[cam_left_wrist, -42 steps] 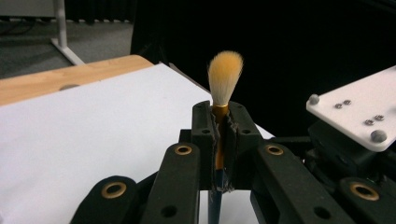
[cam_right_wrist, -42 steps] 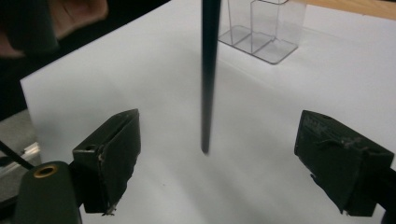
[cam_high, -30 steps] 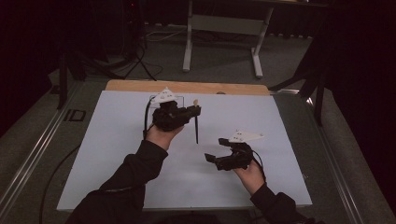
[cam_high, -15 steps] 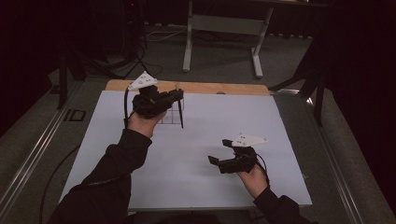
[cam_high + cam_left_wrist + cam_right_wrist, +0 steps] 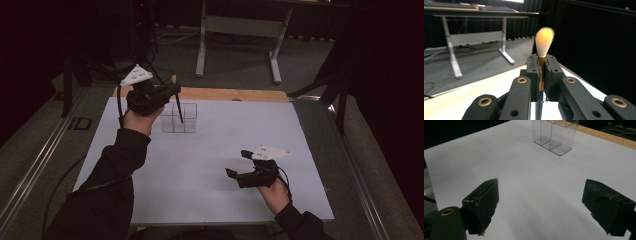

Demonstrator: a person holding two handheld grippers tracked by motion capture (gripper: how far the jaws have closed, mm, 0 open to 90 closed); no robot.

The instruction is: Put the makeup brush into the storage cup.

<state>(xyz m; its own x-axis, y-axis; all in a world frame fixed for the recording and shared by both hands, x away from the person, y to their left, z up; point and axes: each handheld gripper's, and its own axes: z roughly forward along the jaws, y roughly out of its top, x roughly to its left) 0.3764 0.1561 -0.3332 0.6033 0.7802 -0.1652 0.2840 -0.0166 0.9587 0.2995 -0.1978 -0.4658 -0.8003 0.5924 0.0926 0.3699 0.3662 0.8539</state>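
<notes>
A: Wide white sheet-covered table (image 5: 210,190), largest thing here. Near its far left, clear plastic organiser with square compartments (image 5: 179,118), standing upright and empty as far as can be told.

B: And above that organiser?

A: Left gripper (image 5: 172,90), clamped shut on a slim dark-handled make-up brush with a gold ferrule and pale bristles (image 5: 544,40). Bristles up, handle tip (image 5: 178,114) hanging down over the organiser, roughly at the middle cells; hard to tell which cell exactly, or whether already inside the rim.

B: Best way to finish the drop, judging from this?

A: Keep the handle close to vertical, since a tilt would likely catch a thin divider wall. Centre the tip over one cell, lower slowly until well inside, then release. Light plastic, probably easy to tip or slide, so no sideways push.

B: Other hand?

A: Right gripper (image 5: 238,164) low over the near right of the table, well apart from the organiser, jaws standing wide with nothing between them. Free to steady the organiser's side if needed.
</notes>
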